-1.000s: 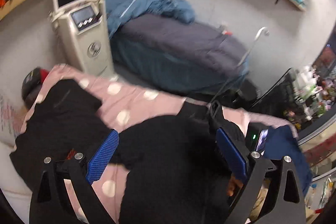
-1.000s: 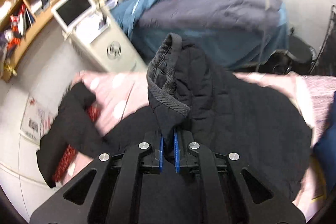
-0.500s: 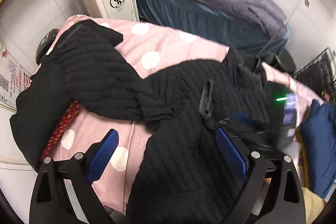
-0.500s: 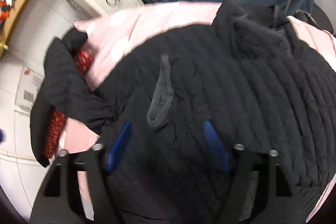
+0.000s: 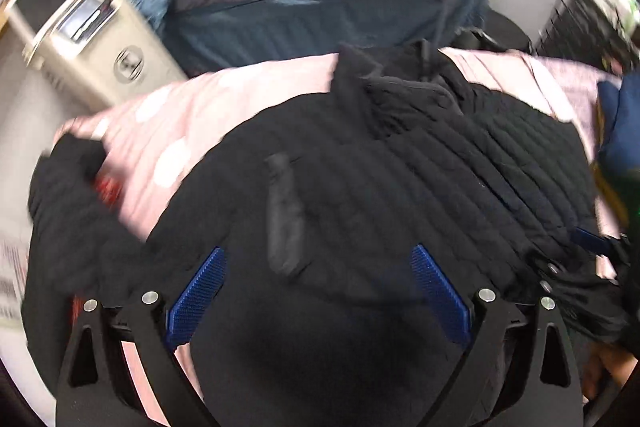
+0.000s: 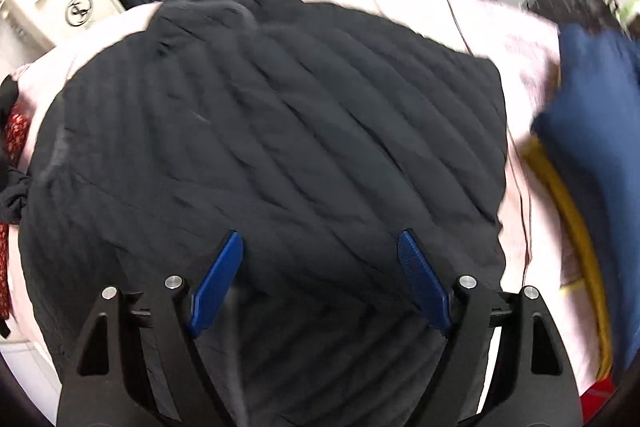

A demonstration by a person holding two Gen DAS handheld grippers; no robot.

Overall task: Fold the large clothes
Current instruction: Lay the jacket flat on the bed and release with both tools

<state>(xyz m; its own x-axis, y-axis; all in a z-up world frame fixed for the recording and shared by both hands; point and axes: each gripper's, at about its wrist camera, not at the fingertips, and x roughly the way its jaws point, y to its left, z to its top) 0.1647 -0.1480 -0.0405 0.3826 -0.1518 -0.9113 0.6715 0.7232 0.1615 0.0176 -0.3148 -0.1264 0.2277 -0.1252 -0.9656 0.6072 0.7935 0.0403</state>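
Black quilted jacket lies spread on a pink bed cover with pale dots, and it fills the space below and ahead of both tools. To the left of the left gripper, a sleeve hangs off the cover edge; it could pull the body crooked when a fold is made. The jaws of this gripper stand wide apart, with only cloth under them and nothing pinched. A flat grey loop strap lies just ahead between them, and I judge a pad could catch on it instead of on the fabric.

The right gripper has just been opening its jaws; they are apart now, with jacket cloth under the gap and not clamped. The jacket is padded, with narrow stitched ribs, soft and probably slippery, so a thin pinch may slide out. Beyond the right jaw lies a dark blue cloth, near enough to be dragged.
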